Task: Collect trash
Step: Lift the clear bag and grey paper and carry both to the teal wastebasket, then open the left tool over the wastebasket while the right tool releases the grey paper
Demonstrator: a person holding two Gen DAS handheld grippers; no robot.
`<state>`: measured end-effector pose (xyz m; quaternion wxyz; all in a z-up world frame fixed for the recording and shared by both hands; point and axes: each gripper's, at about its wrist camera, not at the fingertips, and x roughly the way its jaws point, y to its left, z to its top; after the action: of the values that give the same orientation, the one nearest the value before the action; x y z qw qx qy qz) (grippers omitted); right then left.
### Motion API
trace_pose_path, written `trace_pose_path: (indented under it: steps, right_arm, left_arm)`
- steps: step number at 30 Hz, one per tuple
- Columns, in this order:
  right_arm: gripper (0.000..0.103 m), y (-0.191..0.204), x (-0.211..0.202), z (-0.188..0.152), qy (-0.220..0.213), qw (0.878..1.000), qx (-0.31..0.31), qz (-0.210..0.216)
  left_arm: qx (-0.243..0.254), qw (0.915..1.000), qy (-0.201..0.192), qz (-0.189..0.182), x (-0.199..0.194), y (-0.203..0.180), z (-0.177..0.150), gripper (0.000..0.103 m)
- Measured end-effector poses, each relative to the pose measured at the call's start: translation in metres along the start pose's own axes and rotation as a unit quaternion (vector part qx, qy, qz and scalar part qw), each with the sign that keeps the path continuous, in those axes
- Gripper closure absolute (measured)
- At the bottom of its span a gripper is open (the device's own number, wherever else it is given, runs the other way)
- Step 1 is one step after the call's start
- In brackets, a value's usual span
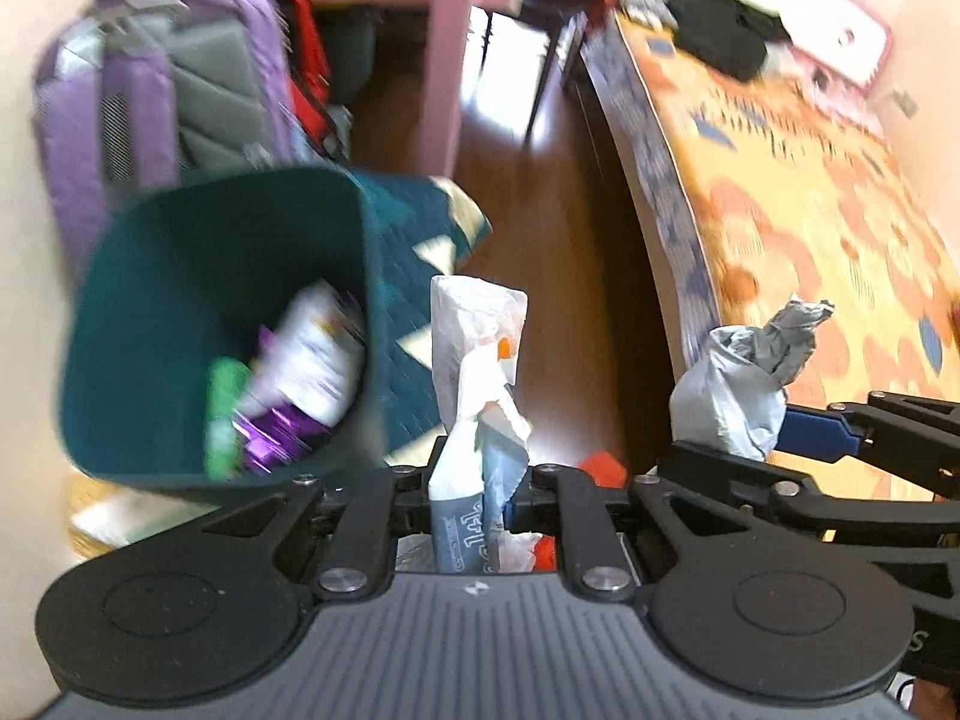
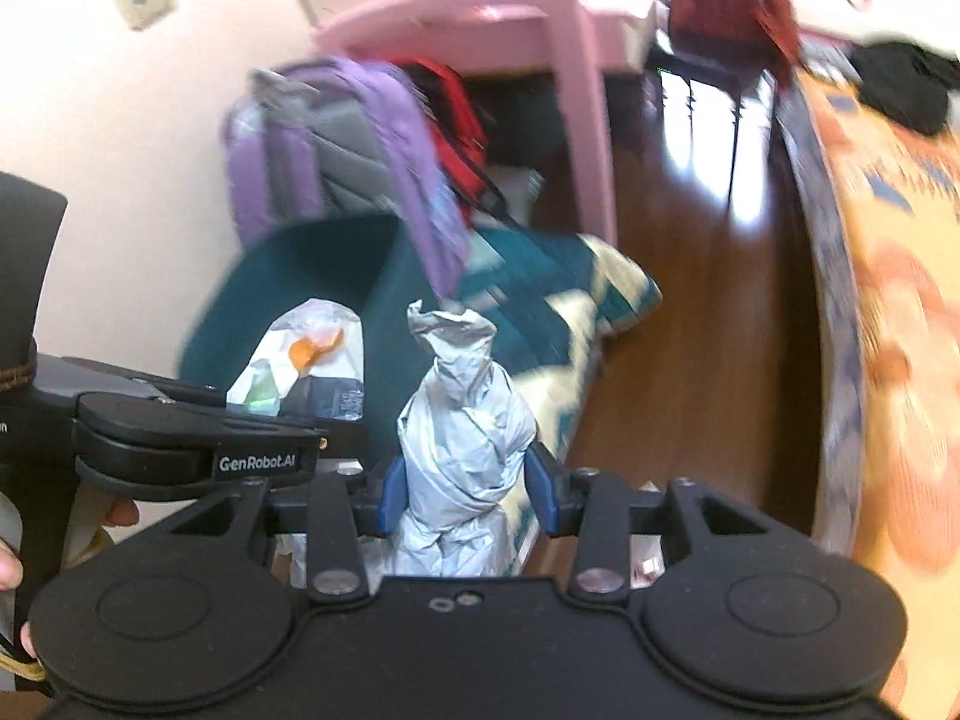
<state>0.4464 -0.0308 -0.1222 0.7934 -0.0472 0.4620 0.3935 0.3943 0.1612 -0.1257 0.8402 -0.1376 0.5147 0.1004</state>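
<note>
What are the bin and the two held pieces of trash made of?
Bin: looks like smooth dark teal plastic, matte, with rigid even walls; blur leaves the finish open.
Wrapper in the left claw: thin white plastic film or coated paper with print, creased and part translucent.
Wad in the right claw: grey crumpled paper or thin plastic, twisted, matte, sharp wrinkles.

Dark teal bin (image 1: 180, 324), purple-and-grey backpack (image 1: 150, 84), pale grey crumpled paper (image 2: 462, 420), seemingly orange floral bedspread (image 1: 810, 210).

"GenRobot.AI" on left claw (image 2: 336, 420)
</note>
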Motion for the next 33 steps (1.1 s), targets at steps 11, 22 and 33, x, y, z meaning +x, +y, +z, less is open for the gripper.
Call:
trace_pose_path:
  steps: [11,22,33]
  right_arm:
    - [0.063,0.087,0.063,0.081,-0.003,0.997,-0.07,0.021]
    - [0.063,0.128,0.163,0.091,0.063,0.989,-0.13,-0.025]
    - [0.062,0.129,0.209,0.077,0.109,0.982,-0.139,-0.07]
  left_arm:
    - [-0.043,0.9981,-0.012,0.043,-0.003,0.118,0.065,0.089]
    - [-0.034,0.9944,0.077,0.064,0.082,0.173,0.081,0.088]
    - [0.01,0.9865,0.15,0.065,0.138,0.171,0.07,0.088]
